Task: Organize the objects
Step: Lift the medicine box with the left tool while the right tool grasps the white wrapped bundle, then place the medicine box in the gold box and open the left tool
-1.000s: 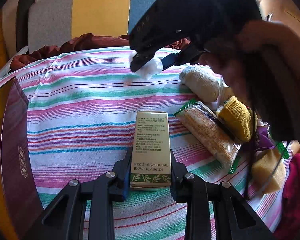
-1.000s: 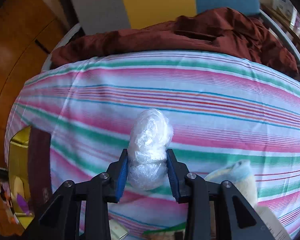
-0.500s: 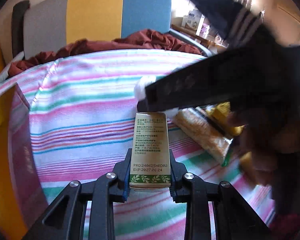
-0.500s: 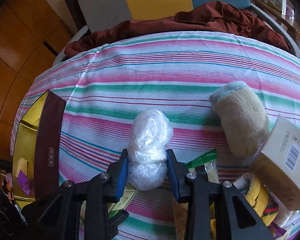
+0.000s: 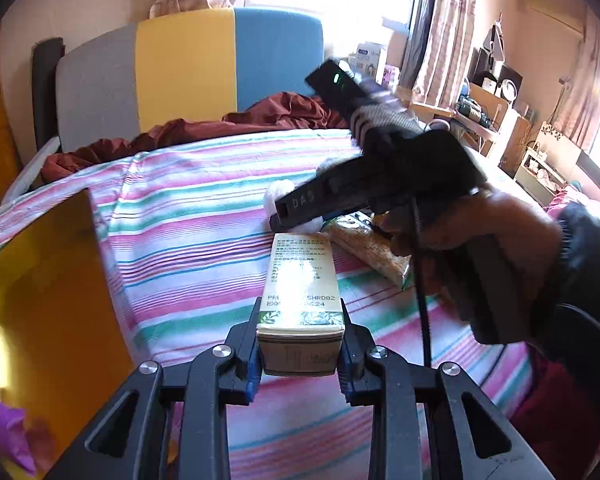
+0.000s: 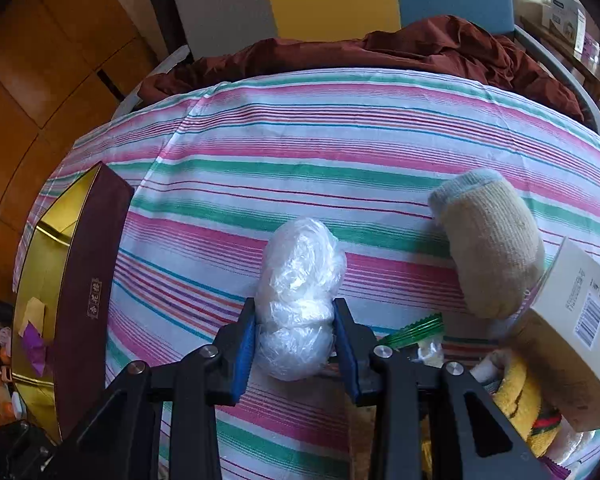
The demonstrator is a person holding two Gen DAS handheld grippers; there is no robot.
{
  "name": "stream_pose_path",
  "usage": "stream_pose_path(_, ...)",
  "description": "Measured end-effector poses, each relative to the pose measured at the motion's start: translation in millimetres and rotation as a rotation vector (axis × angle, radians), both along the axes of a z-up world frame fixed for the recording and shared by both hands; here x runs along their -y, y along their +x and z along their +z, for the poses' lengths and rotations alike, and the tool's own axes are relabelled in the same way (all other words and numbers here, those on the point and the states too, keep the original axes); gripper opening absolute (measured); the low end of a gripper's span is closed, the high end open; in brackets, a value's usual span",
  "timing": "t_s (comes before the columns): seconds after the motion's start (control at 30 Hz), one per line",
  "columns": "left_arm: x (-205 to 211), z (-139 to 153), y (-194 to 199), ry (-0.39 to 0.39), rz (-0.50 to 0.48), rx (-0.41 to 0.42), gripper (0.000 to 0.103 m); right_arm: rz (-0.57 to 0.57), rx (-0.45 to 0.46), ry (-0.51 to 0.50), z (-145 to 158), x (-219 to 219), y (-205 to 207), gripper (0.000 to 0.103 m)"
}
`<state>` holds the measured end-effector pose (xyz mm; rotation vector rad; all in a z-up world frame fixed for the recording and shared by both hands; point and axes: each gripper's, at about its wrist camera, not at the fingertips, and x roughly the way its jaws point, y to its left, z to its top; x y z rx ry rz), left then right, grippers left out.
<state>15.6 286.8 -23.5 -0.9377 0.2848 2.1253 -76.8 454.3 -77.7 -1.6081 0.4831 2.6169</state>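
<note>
Striped bedspread; left hand-held gripper clamping carton, seemingly "EXP"; right hand-held gripper clamping plastic wad.

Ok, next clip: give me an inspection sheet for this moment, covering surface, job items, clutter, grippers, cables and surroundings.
Surface: striped cloth over a bed, wrinkled.
Job's things: small printed carton held off the cloth; white plastic-wrap bundle; open dark box with gold lining at the left edge, holding purple and yellow scraps.
Clutter: beige sock, snack packet, yellow knit item, larger barcoded carton, piled on the right.
Grippers: left hand-held gripper shut on the carton; right hand-held gripper shut on the bundle.
Cables: one dark cable hanging by the right hand.
Surroundings: maroon blanket, grey-yellow-blue headboard, curtains, cluttered desk.
</note>
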Motion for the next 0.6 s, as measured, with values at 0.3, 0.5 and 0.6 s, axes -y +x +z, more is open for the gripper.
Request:
stream_pose_path(0.3, 63.9, 40.5, -20.9, 0.089, 0.134, -0.053, 0.03, 0.168, -0.012, 0.067, -9.8, 43.9, 0.8, 0.035)
stream_pose_path(0.5, 125.8, 49.1, -75.6, 0.068, 0.336, -0.067, 0.03, 0.163, -0.014, 0.086, -9.7, 43.4, 1.8, 0.035)
stream_pose_path(0.6, 159.4, 38.4, -116.7, 0.009, 0.427, -0.025, 0.03, 0.172, -0.011, 0.124, -10.9, 47.8, 1.0, 0.035)
